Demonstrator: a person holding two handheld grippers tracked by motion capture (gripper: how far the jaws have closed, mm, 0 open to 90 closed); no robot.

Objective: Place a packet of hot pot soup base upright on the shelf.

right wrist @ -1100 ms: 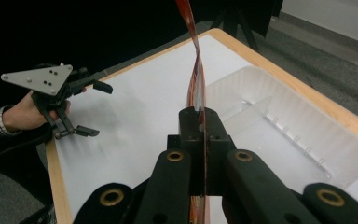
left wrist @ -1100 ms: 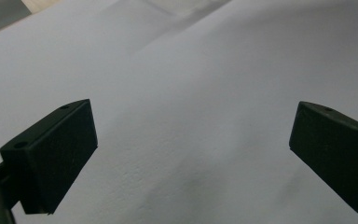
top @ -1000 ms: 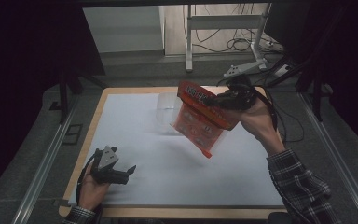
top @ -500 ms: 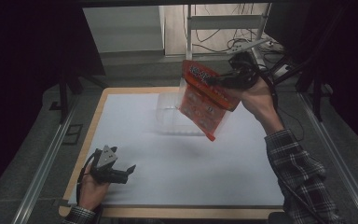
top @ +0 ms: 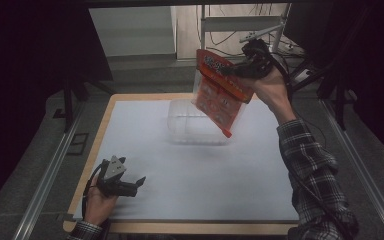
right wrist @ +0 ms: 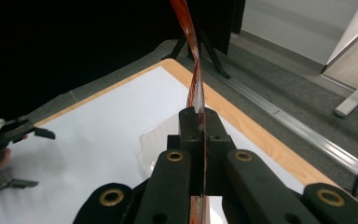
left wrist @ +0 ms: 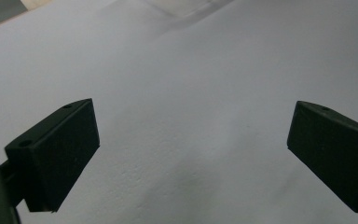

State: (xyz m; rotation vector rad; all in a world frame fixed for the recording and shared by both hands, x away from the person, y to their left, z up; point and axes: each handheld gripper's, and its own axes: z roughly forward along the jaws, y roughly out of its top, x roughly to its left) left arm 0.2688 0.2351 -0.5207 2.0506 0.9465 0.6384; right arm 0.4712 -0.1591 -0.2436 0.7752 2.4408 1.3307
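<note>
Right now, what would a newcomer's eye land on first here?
The orange snack bag, pinched in the right gripper and hanging in the air above the clear plastic container at the table's far side. Then the left gripper, jaws wide apart, resting idle near the front left corner.

We see a glossy orange foil-like snack bag [top: 222, 90] pinched in the matt black plastic right gripper [right wrist: 199, 122], above a clear, smooth plastic container [top: 192, 124]. Under the container lies a matt white sheet [top: 205, 170] on a pale wood table [top: 106, 115]. The left gripper [left wrist: 191, 154] near the sheet's edge looks matt black too.
</note>
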